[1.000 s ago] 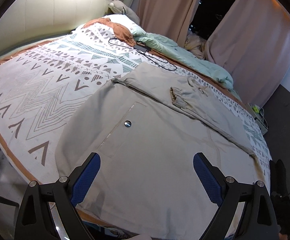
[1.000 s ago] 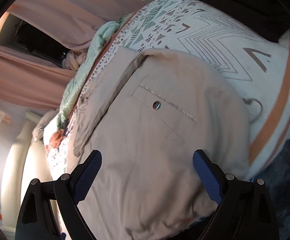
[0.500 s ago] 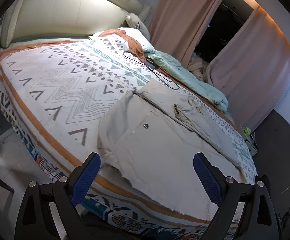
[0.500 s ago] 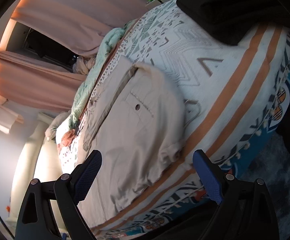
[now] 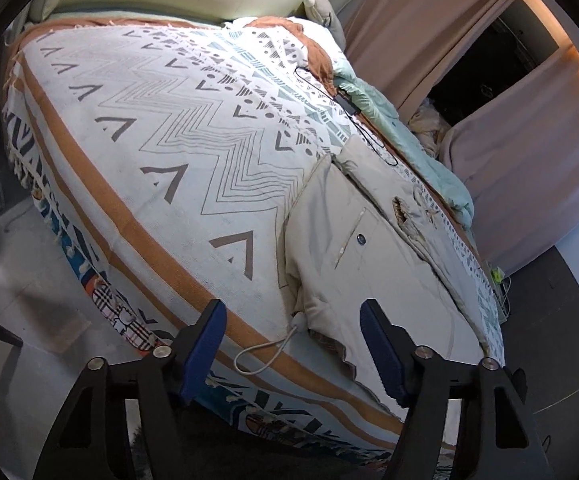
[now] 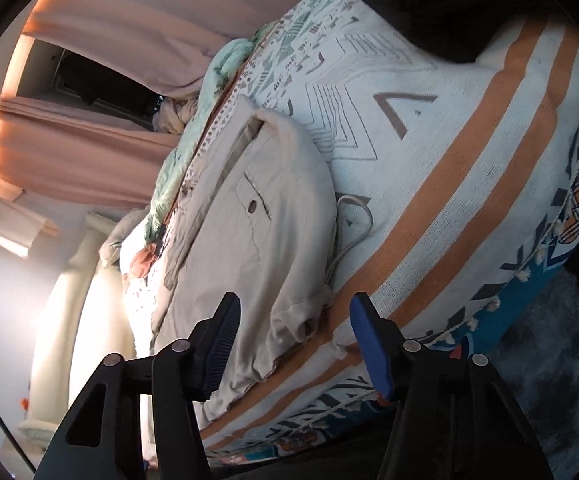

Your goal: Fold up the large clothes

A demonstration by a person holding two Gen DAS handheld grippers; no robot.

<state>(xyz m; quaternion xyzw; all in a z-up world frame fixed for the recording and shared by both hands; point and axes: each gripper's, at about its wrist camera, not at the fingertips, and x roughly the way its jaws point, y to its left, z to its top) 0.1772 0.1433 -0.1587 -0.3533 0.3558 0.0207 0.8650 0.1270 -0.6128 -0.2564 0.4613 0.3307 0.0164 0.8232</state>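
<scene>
Ahead of both grippers, beige jacket point(image 5: 353, 256) spread on bedspread point(image 5: 177, 128). Left gripper point(image 5: 291, 354) and right gripper point(image 6: 291, 342) part-closing, grasping nothing. Soft, limp, bulky; best pinched at near hem corners.

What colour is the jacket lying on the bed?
The jacket is plain light beige, seen best in the left wrist view.
</scene>
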